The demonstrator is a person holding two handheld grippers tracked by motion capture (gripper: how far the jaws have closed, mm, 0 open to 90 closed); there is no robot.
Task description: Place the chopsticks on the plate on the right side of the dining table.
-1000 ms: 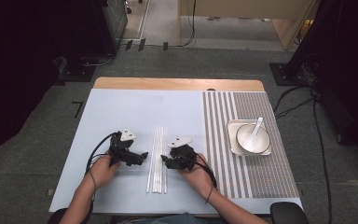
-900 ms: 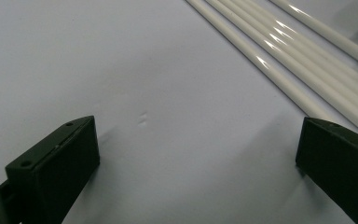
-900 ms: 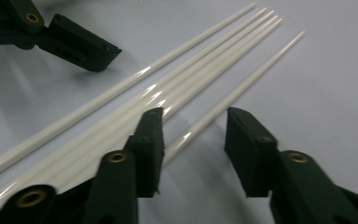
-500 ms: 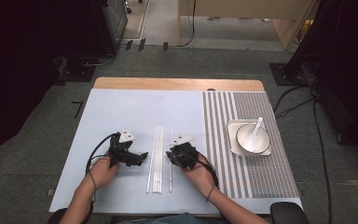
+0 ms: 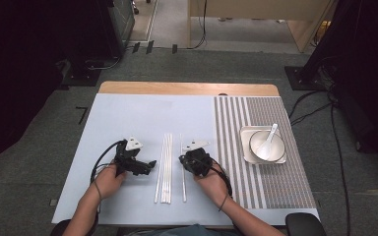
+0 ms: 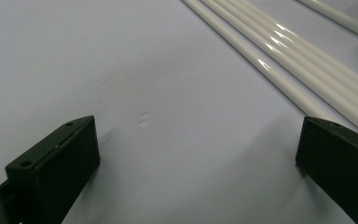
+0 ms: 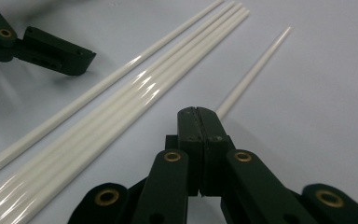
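Observation:
Several white chopsticks [image 5: 164, 167] lie side by side on the pale blue mat [image 5: 128, 113], also seen in the left gripper view [image 6: 307, 70] and the right gripper view [image 7: 121, 93]. One single chopstick [image 5: 182, 189] lies apart to their right [image 7: 256, 65]. My right gripper [image 5: 182, 161] sits over its middle. Its jaws have just been closing and now meet with no gap [image 7: 198, 112]; the single chopstick runs under their tip, and I see nothing pinched between them. My left gripper [image 5: 150, 163] rests left of the bundle, open wide over bare mat [image 6: 198, 154].
On the striped mat [image 5: 236, 128] at the right, a square white plate [image 5: 246, 147] carries a white bowl [image 5: 267, 147] with a white spoon [image 5: 271, 135] in it. The wooden table edge [image 5: 187, 88] runs along the back.
One chopstick has shifted right, away from the bundle. The right gripper has drifted slightly right with it and its jaws have come together. The left gripper has stayed put.

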